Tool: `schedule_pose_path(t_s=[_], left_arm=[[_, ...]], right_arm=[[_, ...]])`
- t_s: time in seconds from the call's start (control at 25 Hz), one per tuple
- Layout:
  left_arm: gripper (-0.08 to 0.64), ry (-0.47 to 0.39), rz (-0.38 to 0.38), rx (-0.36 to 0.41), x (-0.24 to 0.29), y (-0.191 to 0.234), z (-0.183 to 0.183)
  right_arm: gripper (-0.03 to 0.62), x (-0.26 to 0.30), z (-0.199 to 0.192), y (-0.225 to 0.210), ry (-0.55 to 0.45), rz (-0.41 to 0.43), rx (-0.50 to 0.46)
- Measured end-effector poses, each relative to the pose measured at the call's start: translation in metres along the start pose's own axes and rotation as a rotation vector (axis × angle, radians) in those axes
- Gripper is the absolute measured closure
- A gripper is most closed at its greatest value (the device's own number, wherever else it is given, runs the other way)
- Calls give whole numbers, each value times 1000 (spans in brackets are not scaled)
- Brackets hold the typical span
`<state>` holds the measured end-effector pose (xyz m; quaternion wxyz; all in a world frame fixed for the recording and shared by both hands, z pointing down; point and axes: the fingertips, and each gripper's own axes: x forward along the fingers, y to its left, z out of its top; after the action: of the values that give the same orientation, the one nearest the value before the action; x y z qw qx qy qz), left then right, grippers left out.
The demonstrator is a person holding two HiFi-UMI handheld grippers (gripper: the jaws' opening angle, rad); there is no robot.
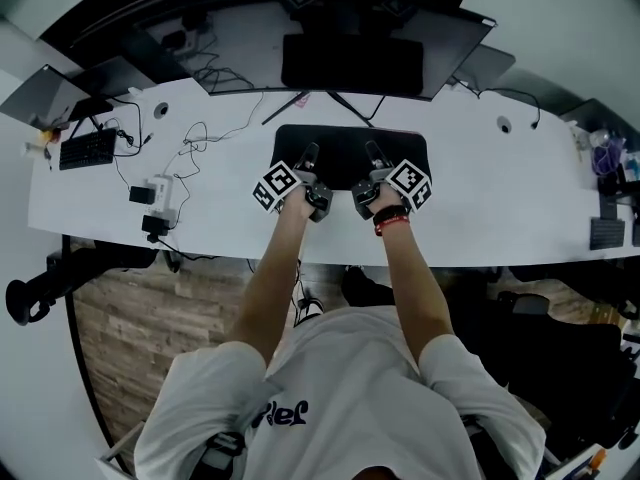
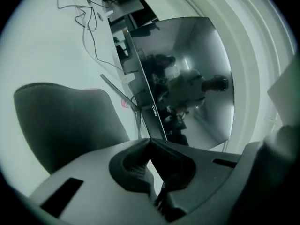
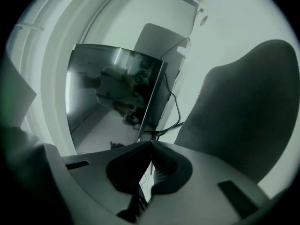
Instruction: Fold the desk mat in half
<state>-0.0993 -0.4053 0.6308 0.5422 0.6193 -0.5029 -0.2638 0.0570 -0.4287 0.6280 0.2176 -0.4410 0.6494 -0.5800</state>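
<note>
The monitor point(image 1: 352, 63) blocks behind the desk mat point(image 1: 345, 153); bare desk point(image 1: 500, 198) lies open rightward.

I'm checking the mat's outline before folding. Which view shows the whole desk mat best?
The head view: the desk mat shows nearly whole, dark against the white desk. The left gripper view shows only a rounded part at its left, the right gripper view one at its right.

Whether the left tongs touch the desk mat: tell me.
Cannot tell. The left gripper view shows the left tongs shut tip to tip, with the desk mat beside them and its near edge hidden behind them.
</note>
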Motion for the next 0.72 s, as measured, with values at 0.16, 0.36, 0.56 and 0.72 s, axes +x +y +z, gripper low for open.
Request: schedule_pose_path(t_s=[0.16, 0.36, 0.56, 0.72], left_arm=[[540, 38, 18, 62, -35, -4, -11], [540, 68, 25, 128, -78, -10, -24], [540, 89, 6, 209, -116, -24, -37], [540, 114, 1, 330, -143, -37, -46]], right_arm=[[578, -28, -15, 8, 21, -10, -68], [578, -68, -27, 11, 36, -48, -191], [578, -110, -38, 16, 29, -60, -299], [578, -141, -41, 22, 20, -69, -388]])
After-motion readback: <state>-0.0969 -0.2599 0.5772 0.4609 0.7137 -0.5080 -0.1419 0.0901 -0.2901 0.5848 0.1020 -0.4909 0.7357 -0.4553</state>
